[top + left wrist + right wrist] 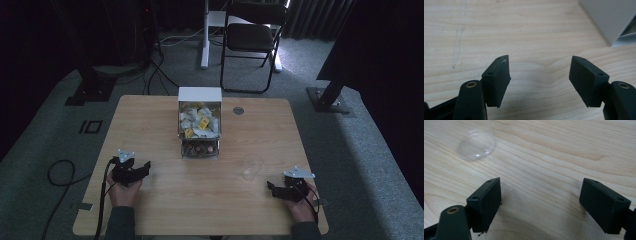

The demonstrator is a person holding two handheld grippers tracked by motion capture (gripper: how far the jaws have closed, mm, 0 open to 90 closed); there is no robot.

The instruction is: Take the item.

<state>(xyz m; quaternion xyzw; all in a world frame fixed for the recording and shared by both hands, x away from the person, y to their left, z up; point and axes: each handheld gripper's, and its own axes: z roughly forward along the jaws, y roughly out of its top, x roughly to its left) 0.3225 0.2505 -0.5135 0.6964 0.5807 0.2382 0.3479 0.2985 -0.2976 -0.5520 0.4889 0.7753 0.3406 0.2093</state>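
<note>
A white box (199, 117) holding several small white and yellow packets stands at the table's far middle, with a lower tray of brown items in front of it. A clear plastic cup (252, 167) stands right of centre on the table; its base (476, 146) lies ahead and left of the right gripper. My left gripper (145, 166) rests at the front left, open and empty, jaws wide apart (540, 72); the box corner (610, 20) is ahead to its right. My right gripper (270, 187) rests at the front right, open with nothing between its jaws (541, 200).
The wooden table (150, 120) has a round grommet (238, 110) near its far edge. A black folding chair (252, 37) and stand bases (330, 100) are on the grey carpet behind. Cables (60, 172) trail off the left side.
</note>
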